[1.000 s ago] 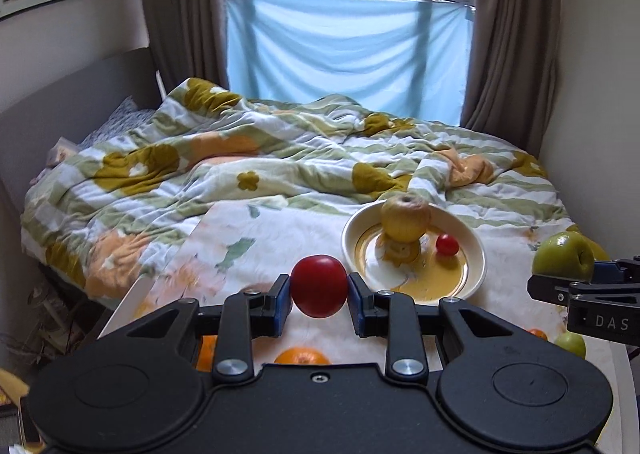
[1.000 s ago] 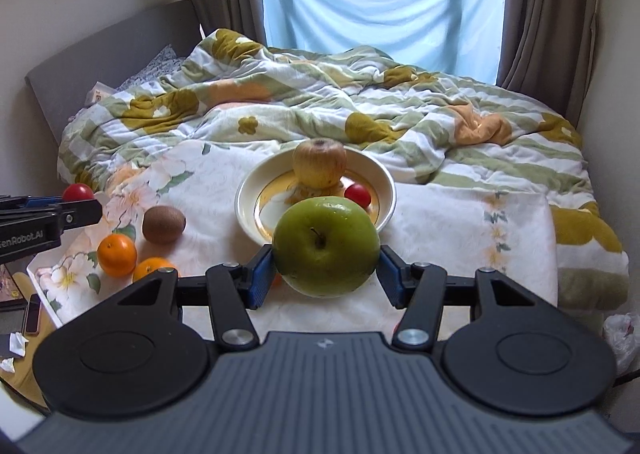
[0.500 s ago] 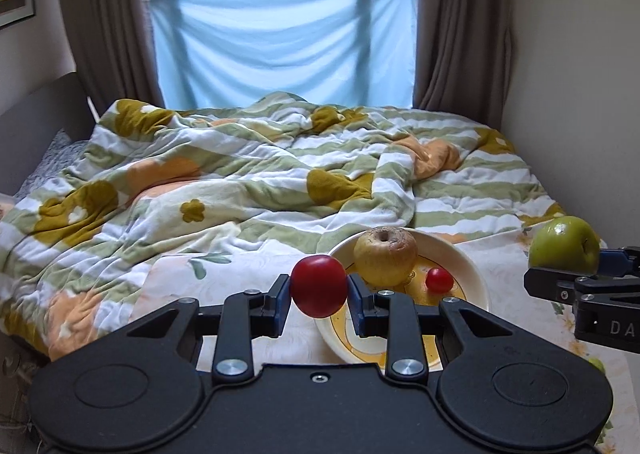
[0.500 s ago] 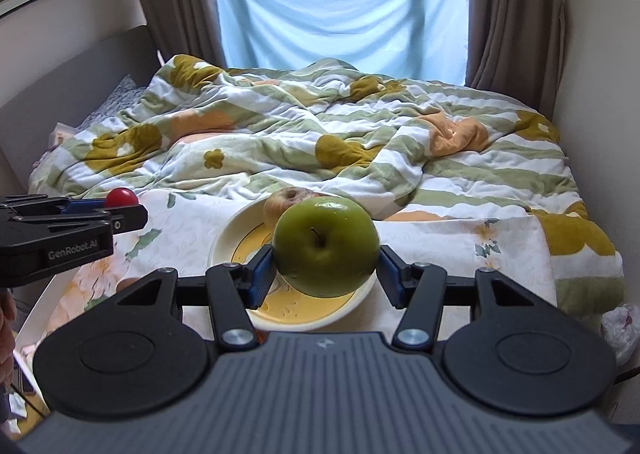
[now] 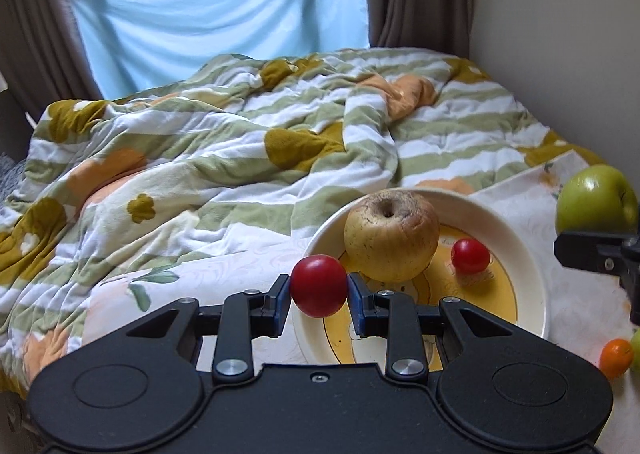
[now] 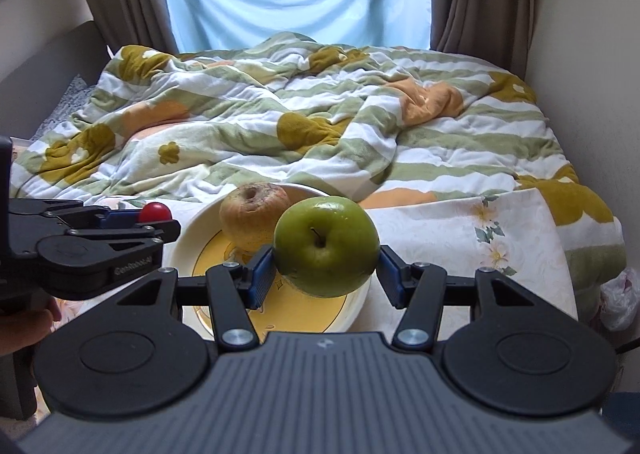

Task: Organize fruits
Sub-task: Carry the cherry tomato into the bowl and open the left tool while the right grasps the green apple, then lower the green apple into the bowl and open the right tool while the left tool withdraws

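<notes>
Both grippers have moved in over the plate [image 5: 532,254] since a second ago. The left gripper [image 5: 319,287] stays clamped on the red tomato [image 5: 319,286]; the right gripper [image 6: 326,247] stays clamped on the green apple [image 6: 326,246].

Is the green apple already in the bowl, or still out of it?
Out. The green apple is clamped between the right gripper's blue pads, held above the bowl, which holds only a wrinkled yellow apple and a small tomato.

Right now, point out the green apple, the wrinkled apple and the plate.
green apple [image 6: 326,246], right wrist view, front face beside the stem.
wrinkled apple [image 5: 391,238], left wrist view, middle of its yellow side.
plate [image 5: 516,254], left wrist view, bare cream rim on the right.
</notes>
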The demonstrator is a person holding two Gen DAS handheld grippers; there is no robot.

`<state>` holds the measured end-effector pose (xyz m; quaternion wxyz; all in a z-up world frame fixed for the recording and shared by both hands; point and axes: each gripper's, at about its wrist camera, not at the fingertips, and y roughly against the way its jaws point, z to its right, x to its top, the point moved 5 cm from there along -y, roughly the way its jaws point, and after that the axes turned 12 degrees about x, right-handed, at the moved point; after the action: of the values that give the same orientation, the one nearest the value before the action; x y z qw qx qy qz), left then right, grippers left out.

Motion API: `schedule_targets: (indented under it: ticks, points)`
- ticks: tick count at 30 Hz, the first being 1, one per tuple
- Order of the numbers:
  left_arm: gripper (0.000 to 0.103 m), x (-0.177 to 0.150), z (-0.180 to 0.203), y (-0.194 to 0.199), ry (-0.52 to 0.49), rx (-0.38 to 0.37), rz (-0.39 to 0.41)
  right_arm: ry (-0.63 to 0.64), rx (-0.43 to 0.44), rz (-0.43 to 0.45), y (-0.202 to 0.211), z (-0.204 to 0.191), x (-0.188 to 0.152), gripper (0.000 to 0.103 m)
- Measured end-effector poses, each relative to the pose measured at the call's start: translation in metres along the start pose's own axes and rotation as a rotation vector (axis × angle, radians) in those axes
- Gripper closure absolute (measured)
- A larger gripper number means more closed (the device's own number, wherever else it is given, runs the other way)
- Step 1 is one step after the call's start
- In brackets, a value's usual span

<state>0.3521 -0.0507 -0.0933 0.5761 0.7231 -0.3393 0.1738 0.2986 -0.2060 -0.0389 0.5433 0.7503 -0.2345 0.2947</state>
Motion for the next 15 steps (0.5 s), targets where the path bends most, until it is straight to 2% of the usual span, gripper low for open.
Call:
schedule_targets:
  ticks: [7,8,9,10,11,13,15]
  points:
    - [0.066,-0.005,0.012,-0.014,-0.105,-0.012,0.019,-0.045,-0.035,-0.020,-0.018,0.004,0.001,0.033]
    - [0.056,-0.005,0.013,-0.014,-0.118,-0.011,0.027,-0.048,-0.039,-0.022,-0.019,0.004,0.001,0.033]
    - [0.036,-0.005,0.014,-0.014,-0.130,-0.013,0.033,-0.050,-0.043,-0.026,-0.021,0.005,0.001,0.033]
    - [0.023,-0.006,0.014,-0.013,-0.140,-0.014,0.036,-0.051,-0.048,-0.030,-0.023,0.005,0.001,0.033]
    - [0.005,-0.006,0.013,-0.011,-0.148,-0.009,0.045,-0.052,-0.051,-0.032,-0.024,0.005,0.002,0.033]
    - [0.003,-0.007,0.010,-0.001,-0.162,0.006,0.088,-0.057,-0.058,-0.034,-0.025,0.006,0.003,0.033]
    - [0.003,-0.009,0.007,0.006,-0.173,0.006,0.094,-0.060,-0.062,-0.033,-0.024,0.006,0.003,0.033]
